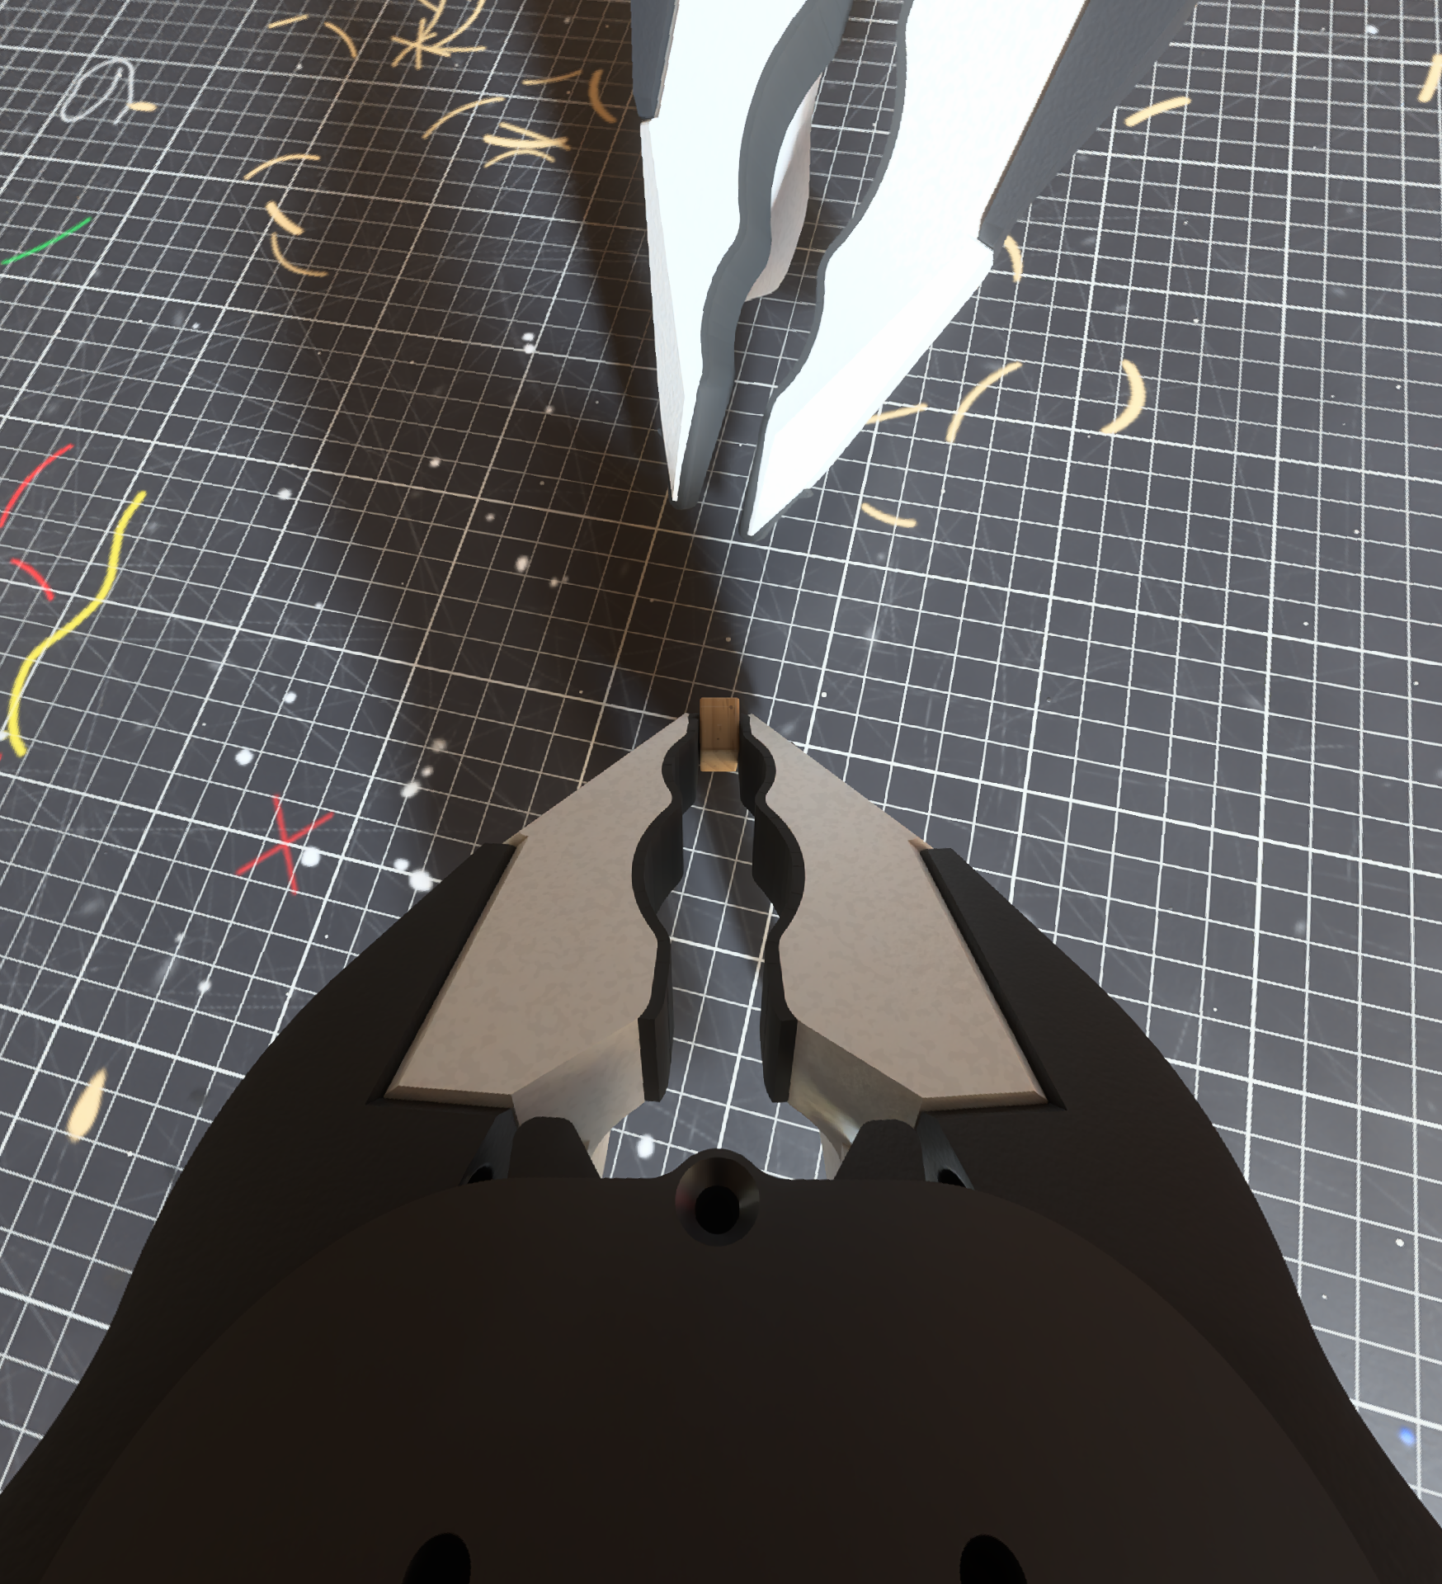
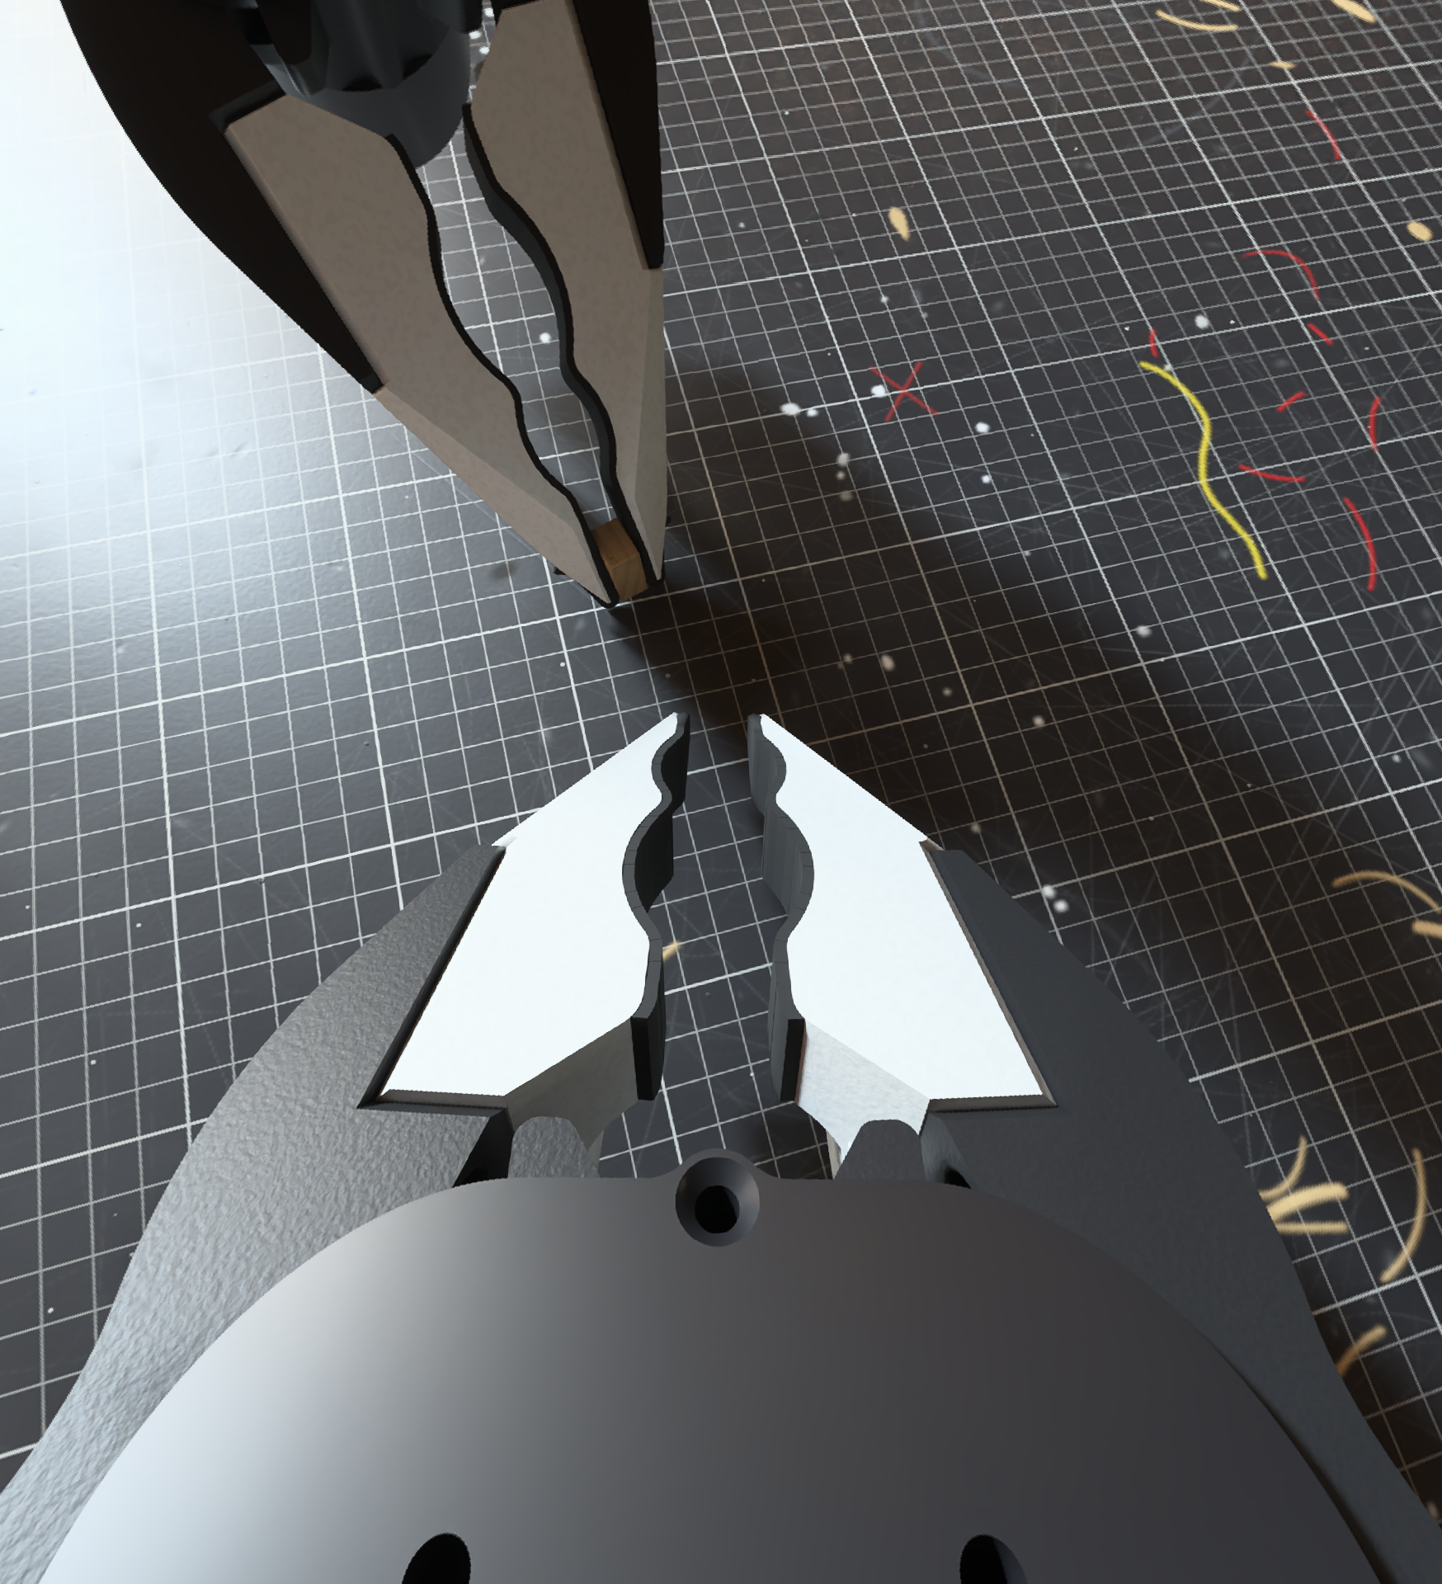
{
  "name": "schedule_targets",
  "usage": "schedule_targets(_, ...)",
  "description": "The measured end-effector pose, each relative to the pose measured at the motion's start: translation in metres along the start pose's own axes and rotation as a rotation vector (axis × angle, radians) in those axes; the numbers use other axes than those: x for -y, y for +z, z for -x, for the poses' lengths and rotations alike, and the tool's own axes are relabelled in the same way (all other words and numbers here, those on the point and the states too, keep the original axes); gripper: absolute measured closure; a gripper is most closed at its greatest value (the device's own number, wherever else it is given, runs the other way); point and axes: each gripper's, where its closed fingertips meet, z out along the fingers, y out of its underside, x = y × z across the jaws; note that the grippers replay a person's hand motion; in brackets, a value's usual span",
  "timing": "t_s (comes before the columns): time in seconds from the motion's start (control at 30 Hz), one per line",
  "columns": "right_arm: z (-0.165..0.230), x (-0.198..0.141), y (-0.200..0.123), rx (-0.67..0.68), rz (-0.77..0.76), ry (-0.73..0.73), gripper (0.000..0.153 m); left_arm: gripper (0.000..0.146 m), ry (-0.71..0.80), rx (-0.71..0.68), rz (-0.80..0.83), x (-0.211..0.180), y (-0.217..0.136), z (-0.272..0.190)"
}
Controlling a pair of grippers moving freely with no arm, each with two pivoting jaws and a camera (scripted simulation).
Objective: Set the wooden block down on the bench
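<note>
While the block (image 1: 718, 735) is pinched at the very tips of the left gripper (image 1: 718, 729), just above or touching the bench (image 1: 1129, 771), it is judged light, rigid and easily twisted out of so shallow a hold. The right gripper (image 2: 718, 729) is held apart, jaws parted and empty.

Non-task items on the work surface

We observe tan wood shavings (image 1: 520, 141), a yellow wavy line (image 1: 70, 621), red marks (image 1: 285, 844), a green dash (image 1: 45, 240) and white specks (image 1: 418, 874).
</note>
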Motion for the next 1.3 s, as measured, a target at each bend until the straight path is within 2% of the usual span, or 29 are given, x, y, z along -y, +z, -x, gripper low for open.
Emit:
schedule_targets(0.23, -0.001, -0.001, 0.002, -0.012, -0.002, -0.045, 0.142, 0.138, 0.015, 0.006, 0.001, 0.000, 0.000, 0.000)
schedule_targets(0.7, 0.008, 0.000, 0.000, 0.013, -0.024, -0.173, 0.132, 0.138, 0.054, 0.011, 0.012, 0.000, 0.000, 0.000)
schedule_targets(0.97, 0.005, -0.003, 0.007, -0.055, 0.024, -0.332, 0.129, 0.138, 0.072, 0.016, 0.011, 0.001, 0.001, 0.002)
schedule_targets(1.3, 0.004, -0.002, 0.008, -0.057, 0.022, -0.355, 0.130, 0.138, 0.094, 0.017, 0.008, 0.003, 0.004, 0.003)
